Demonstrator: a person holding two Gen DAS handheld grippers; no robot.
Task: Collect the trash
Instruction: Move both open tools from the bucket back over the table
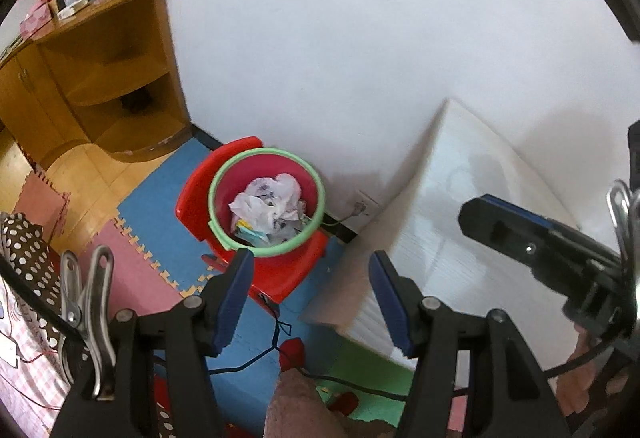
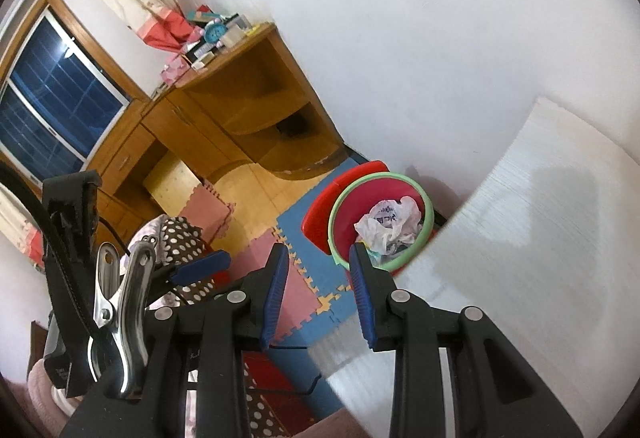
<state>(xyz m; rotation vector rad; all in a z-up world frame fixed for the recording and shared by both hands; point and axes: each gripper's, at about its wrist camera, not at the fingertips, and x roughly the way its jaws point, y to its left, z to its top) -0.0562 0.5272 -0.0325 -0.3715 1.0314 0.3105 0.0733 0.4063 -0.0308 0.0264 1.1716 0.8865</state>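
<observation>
Both grippers angled down over the floor, nothing between the fingers, trash sits in the bin.
White tabletop [image 1: 460, 198] fills the right; wooden desk [image 1: 100, 78] far left by the wall. Left gripper [image 1: 310, 298] tilts down, fingers released with a wide gap; right gripper [image 2: 318, 294] tilts down, fingers released with a narrower gap. Red bin [image 1: 266, 198] with a green rim sits on a red chair [image 1: 288, 274] against the far wall, holding crumpled white plastic bag trash [image 1: 268, 206].
</observation>
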